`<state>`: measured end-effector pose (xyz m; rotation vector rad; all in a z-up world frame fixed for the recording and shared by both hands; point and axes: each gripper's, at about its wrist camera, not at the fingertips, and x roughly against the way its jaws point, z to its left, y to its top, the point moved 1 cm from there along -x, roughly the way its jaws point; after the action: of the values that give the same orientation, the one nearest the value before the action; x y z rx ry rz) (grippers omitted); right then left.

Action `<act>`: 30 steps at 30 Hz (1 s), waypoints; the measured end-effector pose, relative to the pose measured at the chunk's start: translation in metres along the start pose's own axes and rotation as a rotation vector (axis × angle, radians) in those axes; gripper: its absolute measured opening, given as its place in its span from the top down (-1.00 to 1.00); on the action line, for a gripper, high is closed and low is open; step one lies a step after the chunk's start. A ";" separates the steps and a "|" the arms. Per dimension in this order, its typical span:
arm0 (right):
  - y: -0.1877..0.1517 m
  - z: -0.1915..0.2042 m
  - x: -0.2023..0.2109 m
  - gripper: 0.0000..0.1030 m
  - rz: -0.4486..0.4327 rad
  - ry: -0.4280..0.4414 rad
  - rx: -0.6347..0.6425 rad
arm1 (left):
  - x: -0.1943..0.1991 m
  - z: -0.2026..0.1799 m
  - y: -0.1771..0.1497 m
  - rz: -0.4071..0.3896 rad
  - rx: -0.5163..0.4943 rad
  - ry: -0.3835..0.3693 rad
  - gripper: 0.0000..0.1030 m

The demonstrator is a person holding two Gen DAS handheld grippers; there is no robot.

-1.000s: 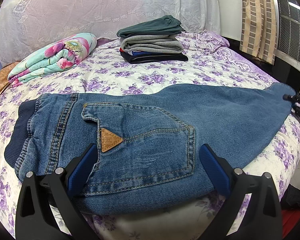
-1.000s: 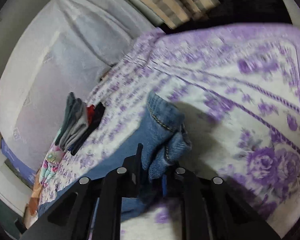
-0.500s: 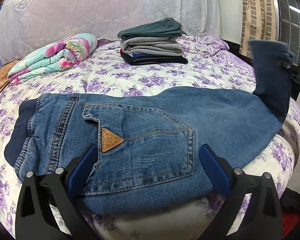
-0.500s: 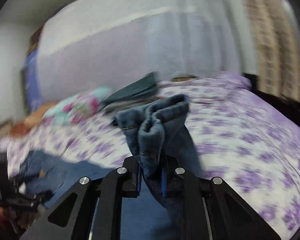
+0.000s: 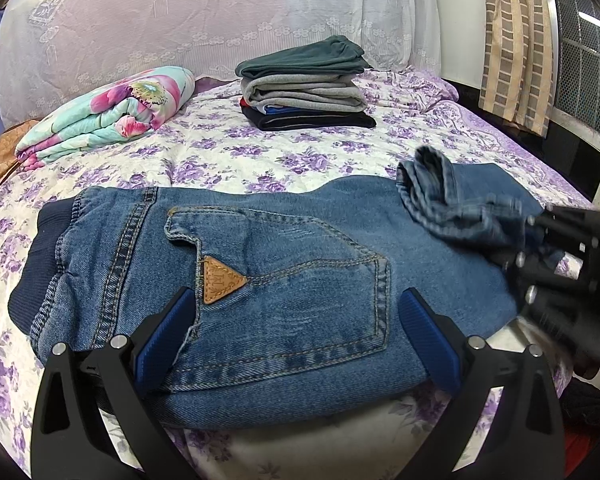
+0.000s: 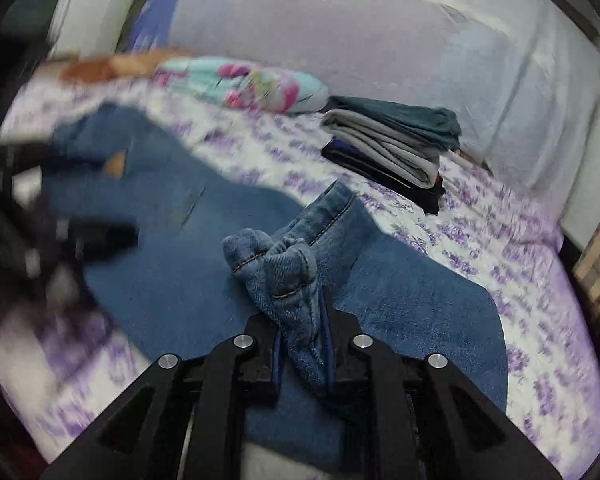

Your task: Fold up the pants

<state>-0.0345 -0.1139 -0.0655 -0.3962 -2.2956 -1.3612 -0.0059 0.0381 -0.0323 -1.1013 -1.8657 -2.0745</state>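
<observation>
Blue jeans (image 5: 300, 248) lie across the flowered bed with the waistband to the left and a back pocket facing up. My left gripper (image 5: 296, 328) is open, its blue pads set wide over the seat of the jeans near the bed's front edge. My right gripper (image 6: 302, 344) has the bunched leg hem (image 6: 276, 268) between its pads, and its jaws are opening. In the left wrist view the right gripper (image 5: 560, 256) is blurred at the right, holding the hem (image 5: 440, 196) above the jeans' leg, which is doubled back toward the waist.
A stack of folded clothes (image 5: 304, 84) sits at the back of the bed, beside a folded floral quilt (image 5: 112, 112). A lace-covered headboard (image 5: 220, 12) runs behind them. A striped curtain (image 5: 516, 40) hangs at the right. The bed's edge drops off just under the left gripper.
The right gripper lifted the leg hem from the far right of the bed and swung it leftward over the jeans while rolling. The left gripper kept still.
</observation>
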 end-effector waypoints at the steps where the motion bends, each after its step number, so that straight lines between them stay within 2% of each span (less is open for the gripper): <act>1: 0.000 0.004 0.001 0.62 0.001 -0.008 0.027 | 0.000 0.000 0.000 0.000 0.000 0.001 -0.91; 4: -0.006 0.011 0.008 0.46 0.021 0.004 0.095 | 0.000 0.000 0.000 0.000 0.000 0.000 -0.91; 6: -0.009 0.011 0.017 0.15 0.022 0.013 0.163 | 0.000 0.000 0.000 0.000 0.000 0.001 -0.91; 8: -0.007 0.004 0.032 -0.08 0.000 0.086 0.164 | 0.000 0.000 0.000 0.000 0.001 0.000 -0.91; 10: 0.004 -0.020 0.056 -0.16 -0.065 0.212 0.046 | 0.000 0.000 0.000 0.000 0.001 0.000 -0.91; 12: 0.019 -0.048 0.068 -0.36 -0.132 0.244 -0.118 | 0.000 0.000 0.000 0.000 0.001 0.000 -0.91; 13: 0.028 -0.063 0.067 -0.39 -0.158 0.236 -0.208 | 0.000 -0.001 0.000 0.000 0.001 0.000 -0.91; 14: 0.031 -0.069 0.063 -0.40 -0.161 0.218 -0.241 | 0.000 -0.001 0.000 0.000 0.001 0.000 -0.91; 15: 0.037 -0.075 0.052 -0.40 -0.148 0.160 -0.274 | 0.000 0.000 0.000 0.000 0.001 0.000 -0.91; 17: 0.044 -0.076 0.024 -0.40 -0.106 0.089 -0.284 | 0.000 0.000 0.000 0.000 0.001 0.000 -0.91; 19: 0.039 -0.062 -0.029 -0.52 0.064 0.042 -0.226 | 0.000 0.000 0.000 0.000 0.001 0.000 -0.91; 20: 0.031 -0.053 -0.047 -0.66 0.130 0.051 -0.199 | 0.000 -0.001 0.000 -0.001 0.001 -0.002 -0.91; 21: 0.024 -0.049 -0.061 -0.68 0.144 0.073 -0.188 | 0.000 -0.001 0.000 -0.003 -0.002 -0.001 -0.91; 23: 0.027 -0.058 -0.057 -0.68 0.160 0.109 -0.234 | 0.000 -0.001 0.000 -0.001 -0.001 -0.001 -0.91; 25: 0.028 -0.061 -0.047 -0.68 0.136 0.118 -0.227 | -0.002 -0.001 0.001 0.000 -0.001 -0.001 -0.91; 27: 0.025 -0.060 -0.017 -0.68 0.038 0.090 -0.205 | -0.002 -0.002 0.001 -0.001 0.000 -0.002 -0.91; 30: 0.019 -0.057 0.015 -0.77 -0.054 0.072 -0.171 | -0.002 -0.002 0.001 -0.001 0.000 -0.001 -0.91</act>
<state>-0.0262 -0.1543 -0.0199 -0.3351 -2.1531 -1.5790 -0.0045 0.0357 -0.0326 -1.1023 -1.8666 -2.0753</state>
